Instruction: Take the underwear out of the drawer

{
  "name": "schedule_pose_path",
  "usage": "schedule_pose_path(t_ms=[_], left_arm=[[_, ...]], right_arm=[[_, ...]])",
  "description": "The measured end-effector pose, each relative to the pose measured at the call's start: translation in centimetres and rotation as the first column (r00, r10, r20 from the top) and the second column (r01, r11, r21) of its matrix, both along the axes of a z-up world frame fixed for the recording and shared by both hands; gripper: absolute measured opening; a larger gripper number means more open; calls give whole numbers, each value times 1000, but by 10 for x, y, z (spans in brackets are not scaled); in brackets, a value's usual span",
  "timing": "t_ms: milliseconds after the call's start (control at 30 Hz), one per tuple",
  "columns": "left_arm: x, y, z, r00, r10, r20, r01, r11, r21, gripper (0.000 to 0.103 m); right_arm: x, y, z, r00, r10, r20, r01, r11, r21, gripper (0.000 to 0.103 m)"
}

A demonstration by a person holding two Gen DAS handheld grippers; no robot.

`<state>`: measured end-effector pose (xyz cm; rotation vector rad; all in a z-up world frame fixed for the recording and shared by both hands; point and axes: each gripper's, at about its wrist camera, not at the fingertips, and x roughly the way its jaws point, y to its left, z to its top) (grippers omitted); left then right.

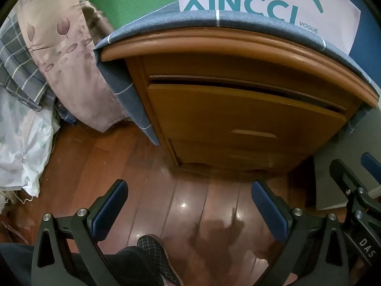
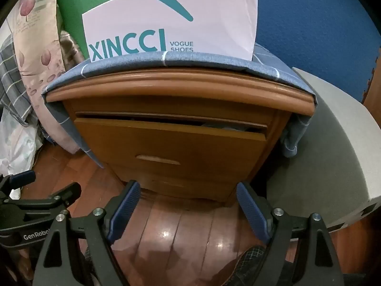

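Underwear cannot be made out; only a sliver of greyish fabric is glimpsed through the narrow gap above the top drawer [image 2: 171,143], toward its right end. That drawer is pulled out slightly, more on the right than the left, so a dark slit is left under the cabinet's rounded wooden top edge [image 2: 178,85]. A recessed handle [image 2: 158,159] is set in the drawer front, and a lower drawer [image 2: 188,183] is seen below it, flush with the cabinet.

A blue checked cloth [image 2: 214,59] is draped over the cabinet top and hangs down both sides. A white shoe box [image 2: 171,19] stands on it at the far edge.

Bare wooden floor [image 1: 202,202] lies open between the cabinet front and both tools. The left gripper [image 1: 189,205] is held with its jaws spread wide and nothing between them; the right gripper [image 2: 187,211] is likewise spread and empty, just in front of the cabinet's base.

Bedding and pillows [image 1: 47,59] are piled close on the left; a grey foam block [image 2: 333,155] crowds the right side.
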<state>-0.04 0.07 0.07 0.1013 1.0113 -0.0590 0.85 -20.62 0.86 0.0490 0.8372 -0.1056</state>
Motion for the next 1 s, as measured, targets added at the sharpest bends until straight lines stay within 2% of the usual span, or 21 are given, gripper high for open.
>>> schedule_pose_path(t_ms=[1000], left_arm=[[0, 2, -3, 1000, 8, -14, -8, 1000, 12, 103]], right_arm=[[0, 1, -1, 1000, -6, 4, 6, 1000, -6, 85]])
